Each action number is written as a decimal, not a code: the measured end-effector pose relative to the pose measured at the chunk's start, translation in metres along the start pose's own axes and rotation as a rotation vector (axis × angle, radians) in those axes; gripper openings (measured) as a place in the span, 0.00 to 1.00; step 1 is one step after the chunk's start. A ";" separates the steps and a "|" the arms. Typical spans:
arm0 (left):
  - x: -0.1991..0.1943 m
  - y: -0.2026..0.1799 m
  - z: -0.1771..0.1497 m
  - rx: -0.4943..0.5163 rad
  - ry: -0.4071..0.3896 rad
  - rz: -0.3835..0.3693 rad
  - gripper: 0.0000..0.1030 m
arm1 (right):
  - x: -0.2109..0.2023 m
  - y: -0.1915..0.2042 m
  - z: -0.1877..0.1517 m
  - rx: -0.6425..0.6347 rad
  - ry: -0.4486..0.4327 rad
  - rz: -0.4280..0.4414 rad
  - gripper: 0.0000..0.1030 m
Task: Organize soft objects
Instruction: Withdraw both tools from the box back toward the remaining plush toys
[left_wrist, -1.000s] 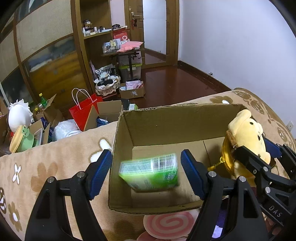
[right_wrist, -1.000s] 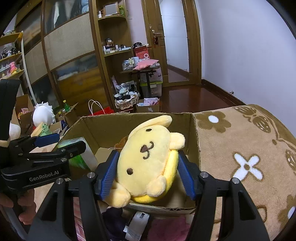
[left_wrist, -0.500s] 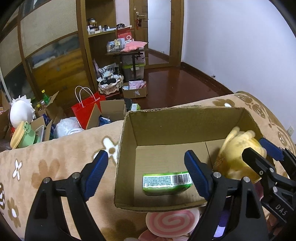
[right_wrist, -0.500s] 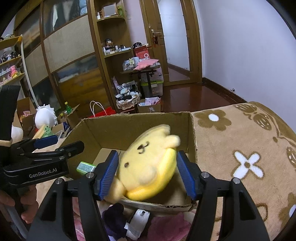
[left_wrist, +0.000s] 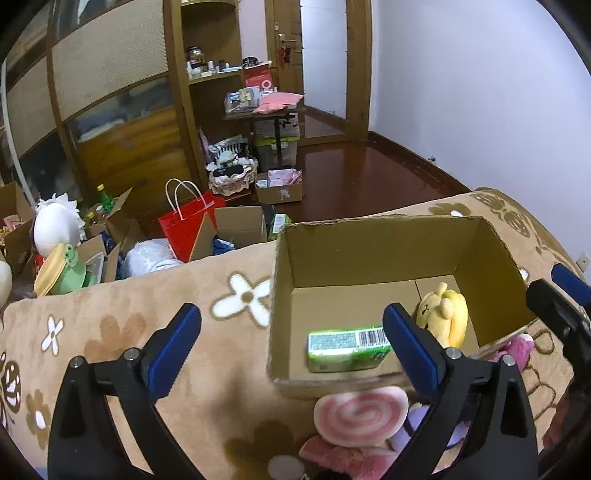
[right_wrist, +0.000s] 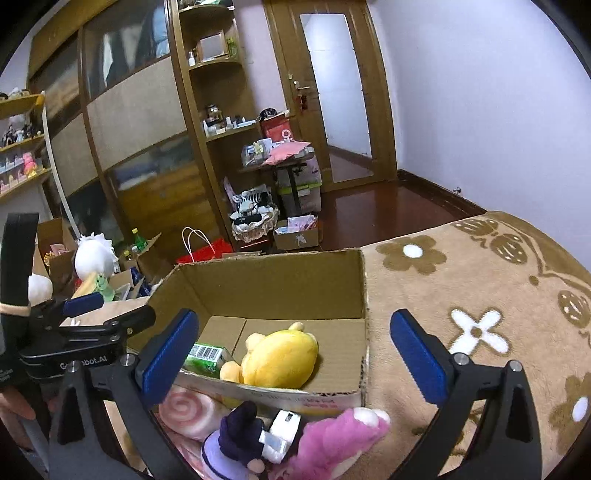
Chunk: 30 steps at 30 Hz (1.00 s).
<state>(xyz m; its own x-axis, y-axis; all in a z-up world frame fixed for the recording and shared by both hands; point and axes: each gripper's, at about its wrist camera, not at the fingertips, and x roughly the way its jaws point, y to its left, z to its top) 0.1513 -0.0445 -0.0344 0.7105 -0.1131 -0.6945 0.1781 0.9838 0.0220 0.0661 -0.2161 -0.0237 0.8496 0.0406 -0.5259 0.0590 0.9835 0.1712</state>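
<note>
Left wrist: my left gripper (left_wrist: 291, 347) jaws just opened, spread empty; green pack (left_wrist: 347, 349) now lying in cardboard box (left_wrist: 369, 236). Right gripper (right_wrist: 293, 358) likewise spread; yellow plush (right_wrist: 280, 360) dropped in box, right of pack. Remaining plush near box edge next.

I count one cardboard box (left_wrist: 369, 254), and in it one yellow plush (right_wrist: 280, 354) and one green packet (left_wrist: 347, 349). Before the box lie one pink swirl cushion (left_wrist: 360, 413), one purple doll (right_wrist: 240, 435) and one pink plush (right_wrist: 332, 439). On the floor: one red paper bag (left_wrist: 188, 225), one white plush (left_wrist: 55, 225).
</note>
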 end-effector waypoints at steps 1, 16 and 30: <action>-0.003 0.002 -0.001 -0.004 0.000 -0.002 0.98 | -0.003 0.000 0.001 0.001 0.001 -0.006 1.00; -0.046 0.007 -0.029 -0.009 0.033 -0.022 0.98 | -0.043 -0.004 -0.002 0.020 0.025 -0.018 1.00; -0.066 0.004 -0.056 0.005 0.091 -0.023 0.98 | -0.060 -0.011 -0.016 0.044 0.103 -0.060 1.00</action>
<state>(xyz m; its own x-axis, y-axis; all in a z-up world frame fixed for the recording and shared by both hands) 0.0671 -0.0249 -0.0293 0.6414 -0.1222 -0.7574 0.1974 0.9803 0.0090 0.0059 -0.2264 -0.0077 0.7857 0.0021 -0.6186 0.1331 0.9760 0.1723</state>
